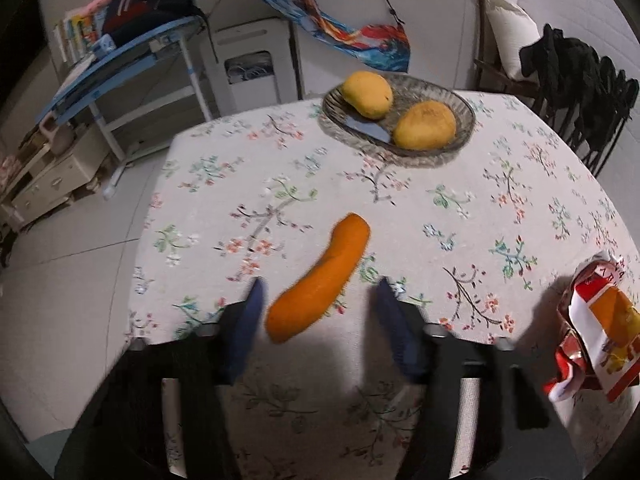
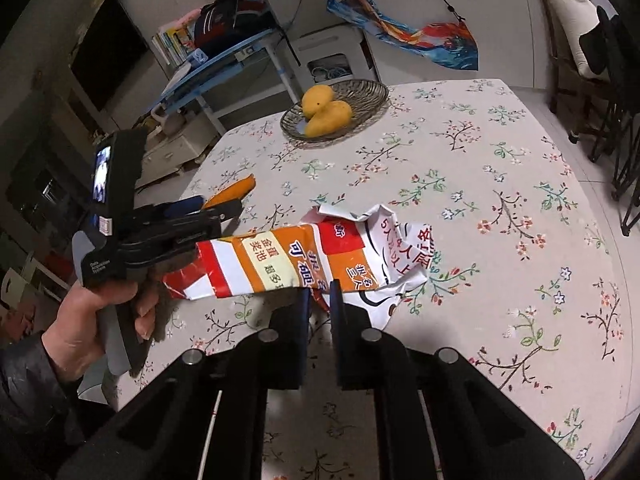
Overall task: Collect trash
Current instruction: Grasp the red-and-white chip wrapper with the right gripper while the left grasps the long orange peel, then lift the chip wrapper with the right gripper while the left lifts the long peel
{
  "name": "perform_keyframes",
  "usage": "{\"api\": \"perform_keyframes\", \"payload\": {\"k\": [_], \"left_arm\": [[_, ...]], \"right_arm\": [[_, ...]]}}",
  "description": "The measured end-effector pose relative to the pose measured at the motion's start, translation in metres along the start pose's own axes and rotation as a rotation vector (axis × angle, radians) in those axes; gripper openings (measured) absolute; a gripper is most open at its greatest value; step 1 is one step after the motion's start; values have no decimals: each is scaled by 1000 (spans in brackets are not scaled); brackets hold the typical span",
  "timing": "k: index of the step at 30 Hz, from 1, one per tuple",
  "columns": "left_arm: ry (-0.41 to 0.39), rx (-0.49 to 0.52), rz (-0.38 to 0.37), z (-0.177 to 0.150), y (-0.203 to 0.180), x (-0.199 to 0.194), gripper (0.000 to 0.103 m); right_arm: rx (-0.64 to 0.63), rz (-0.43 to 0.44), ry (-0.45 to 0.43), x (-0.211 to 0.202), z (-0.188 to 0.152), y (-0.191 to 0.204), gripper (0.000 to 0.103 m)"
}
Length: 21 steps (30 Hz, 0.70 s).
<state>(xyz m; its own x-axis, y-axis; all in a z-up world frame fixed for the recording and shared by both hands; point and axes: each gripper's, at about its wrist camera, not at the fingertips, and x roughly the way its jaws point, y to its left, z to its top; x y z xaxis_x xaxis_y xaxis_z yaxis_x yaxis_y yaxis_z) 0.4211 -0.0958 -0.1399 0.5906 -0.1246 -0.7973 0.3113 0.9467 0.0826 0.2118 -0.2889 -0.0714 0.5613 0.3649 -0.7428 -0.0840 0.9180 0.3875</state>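
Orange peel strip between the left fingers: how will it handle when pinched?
The orange peel strip is probably floppy: thin and curved, flat on the tablecloth. Likely light. Its smooth skin may slip in the left gripper, whose jaws don't touch it.

The wrapper point(image 1: 596, 328) is cut off by the left view's right edge.

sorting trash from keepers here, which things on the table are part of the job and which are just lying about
Part of the job:
- orange peel, between the open left gripper fingers
- crumpled snack wrapper, pinched by the right gripper

Just lying about:
- glass dish
- two mangoes
- knife in the dish
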Motion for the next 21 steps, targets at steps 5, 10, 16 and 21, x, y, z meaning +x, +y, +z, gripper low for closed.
{"api": "perform_keyframes", "payload": {"k": [5,10,16,21], "left_arm": [[7,10,-53,1,-4,-2,18],[4,16,-100,-1,-7,-12,17],[9,-24,-156,-6,-1,-24,17],[3,-68,-201,-12,6,-40,17]], "right_arm": [[-46,-23,4,3,-3,8,11],[-148,-115,-61,3,-5,22,49],[-204,-151,-27,28,-2,27,36],[-176,-128,-61,21,-1,25,12]]}}
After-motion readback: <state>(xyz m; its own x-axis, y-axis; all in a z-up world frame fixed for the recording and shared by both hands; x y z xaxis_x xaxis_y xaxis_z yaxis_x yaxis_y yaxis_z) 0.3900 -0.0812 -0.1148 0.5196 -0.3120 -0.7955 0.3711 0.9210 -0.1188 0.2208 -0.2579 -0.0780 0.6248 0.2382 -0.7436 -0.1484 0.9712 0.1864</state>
